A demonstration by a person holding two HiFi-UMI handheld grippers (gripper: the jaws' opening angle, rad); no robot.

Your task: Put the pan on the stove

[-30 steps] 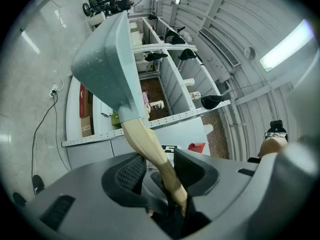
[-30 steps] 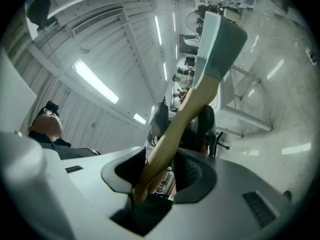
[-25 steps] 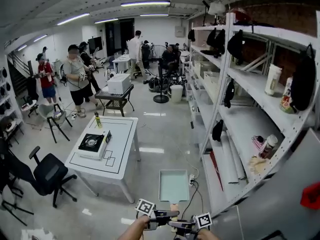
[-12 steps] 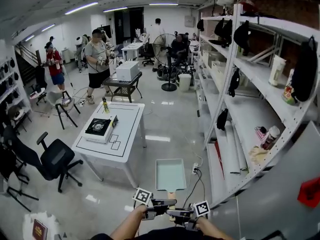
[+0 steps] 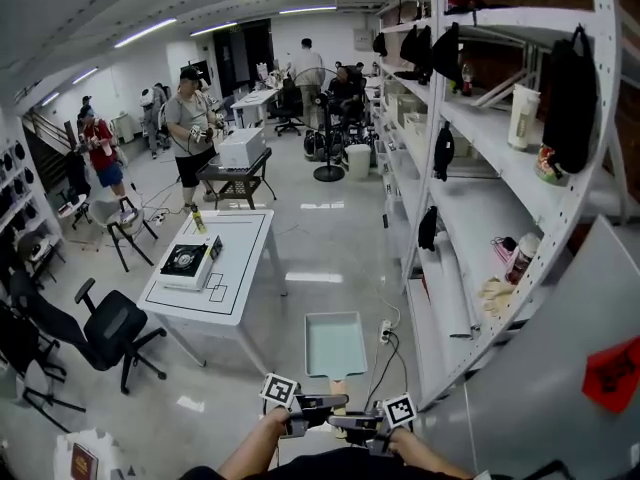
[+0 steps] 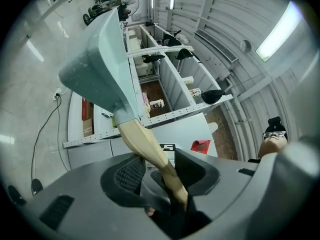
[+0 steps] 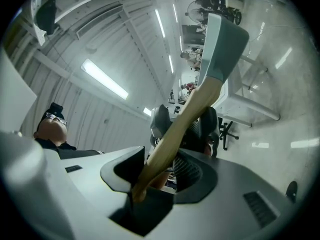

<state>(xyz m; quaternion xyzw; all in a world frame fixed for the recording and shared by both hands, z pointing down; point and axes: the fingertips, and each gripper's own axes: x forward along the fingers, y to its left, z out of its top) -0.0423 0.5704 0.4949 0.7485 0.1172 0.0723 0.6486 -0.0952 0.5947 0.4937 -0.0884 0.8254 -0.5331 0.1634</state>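
Note:
A pale teal square pan (image 5: 335, 343) with a wooden handle (image 5: 337, 385) hangs over the floor, low in the middle of the head view. Both grippers hold that handle: my left gripper (image 5: 312, 411) from the left, my right gripper (image 5: 362, 428) from the right. In the left gripper view the handle (image 6: 145, 144) runs between the jaws of the left gripper (image 6: 157, 171) up to the pan (image 6: 100, 59). The right gripper view shows the same grip by the right gripper (image 7: 170, 159) on the handle (image 7: 195, 109). The black stove (image 5: 186, 260) sits on a white table (image 5: 240, 298), ahead to the left.
Metal shelving (image 5: 470, 218) with bags and bottles runs along the right. A cable and power strip (image 5: 385, 333) lie on the floor by the pan. A black office chair (image 5: 100, 328) stands left of the table. A bottle (image 5: 197, 218) stands behind the stove. People (image 5: 190, 118) stand further back.
The view has shifted and the table with the stove now looks a little nearer. The pan stays held in both grippers, slightly higher in the view. People at the back have moved.

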